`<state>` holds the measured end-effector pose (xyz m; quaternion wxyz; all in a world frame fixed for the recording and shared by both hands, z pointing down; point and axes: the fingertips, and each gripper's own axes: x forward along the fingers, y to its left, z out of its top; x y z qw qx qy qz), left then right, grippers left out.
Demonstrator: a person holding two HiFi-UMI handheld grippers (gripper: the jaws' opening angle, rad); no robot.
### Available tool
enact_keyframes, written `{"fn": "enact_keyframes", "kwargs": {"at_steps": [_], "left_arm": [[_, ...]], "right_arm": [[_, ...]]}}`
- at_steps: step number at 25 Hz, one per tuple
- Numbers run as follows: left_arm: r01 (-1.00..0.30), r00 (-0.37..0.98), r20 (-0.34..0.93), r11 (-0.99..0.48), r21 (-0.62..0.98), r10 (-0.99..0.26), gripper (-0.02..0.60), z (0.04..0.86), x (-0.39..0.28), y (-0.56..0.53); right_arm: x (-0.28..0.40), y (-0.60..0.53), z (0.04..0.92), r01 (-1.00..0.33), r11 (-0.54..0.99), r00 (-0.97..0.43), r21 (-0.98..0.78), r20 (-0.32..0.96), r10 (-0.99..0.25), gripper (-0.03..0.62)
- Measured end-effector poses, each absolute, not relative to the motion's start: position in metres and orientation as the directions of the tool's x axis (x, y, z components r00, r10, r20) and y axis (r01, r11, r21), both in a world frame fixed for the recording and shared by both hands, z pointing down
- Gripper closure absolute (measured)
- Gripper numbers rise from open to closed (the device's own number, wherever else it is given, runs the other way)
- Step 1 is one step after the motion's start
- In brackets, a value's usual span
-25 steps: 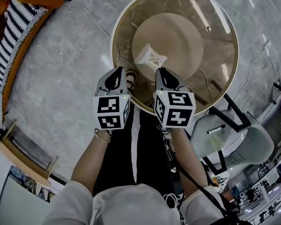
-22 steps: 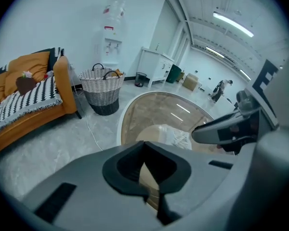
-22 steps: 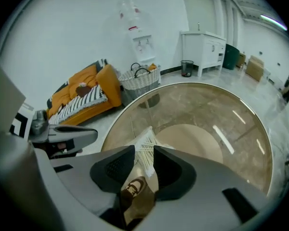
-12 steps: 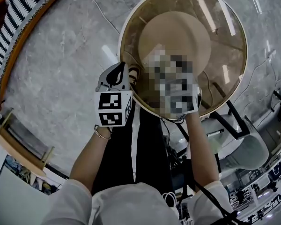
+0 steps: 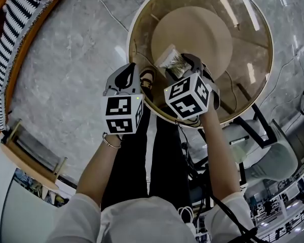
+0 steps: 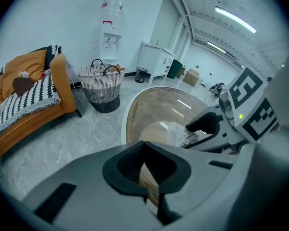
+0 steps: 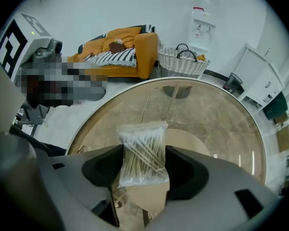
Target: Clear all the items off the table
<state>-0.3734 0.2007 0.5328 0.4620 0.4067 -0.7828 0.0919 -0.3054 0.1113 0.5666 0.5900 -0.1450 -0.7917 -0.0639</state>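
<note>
A clear bag of cotton swabs (image 5: 172, 62) lies on the round glass table (image 5: 243, 19), above the table's tan base. My right gripper (image 5: 180, 65) reaches over the near rim and its jaws stand wide on either side of the bag (image 7: 142, 153). The bag fills the gap between them, but I see no pads pressing on it. The right gripper (image 7: 143, 170) is open. My left gripper (image 5: 125, 79) hovers beside it over the table's near-left rim. Its jaws (image 6: 145, 170) are together with nothing in them.
An orange couch with a striped blanket (image 6: 24, 95) stands to the left. A wicker basket (image 6: 102, 83) and a water dispenser (image 6: 108, 32) are beyond the table. A grey chair (image 5: 273, 156) sits at the right, a wooden shelf (image 5: 30, 156) at the lower left.
The right gripper has moved forward over the table to the bag of swabs, and its jaws have gone from together to wide apart. The left gripper has hardly moved.
</note>
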Motion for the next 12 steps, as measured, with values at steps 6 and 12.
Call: {"fn": "enact_keyframes", "kwargs": {"at_steps": [6, 12], "left_arm": [[-0.745, -0.233, 0.797, 0.629, 0.222, -0.558, 0.574, 0.53, -0.375, 0.191], [-0.781, -0.215, 0.791, 0.586, 0.213, -0.573, 0.574, 0.525, -0.367, 0.166]], "right_arm": [[-0.303, 0.108, 0.561, 0.239, 0.968, -0.284, -0.081, 0.947, 0.149, 0.369], [-0.281, 0.082, 0.541, 0.017, 0.995, -0.362, -0.1, 0.927, 0.099, 0.378]]}}
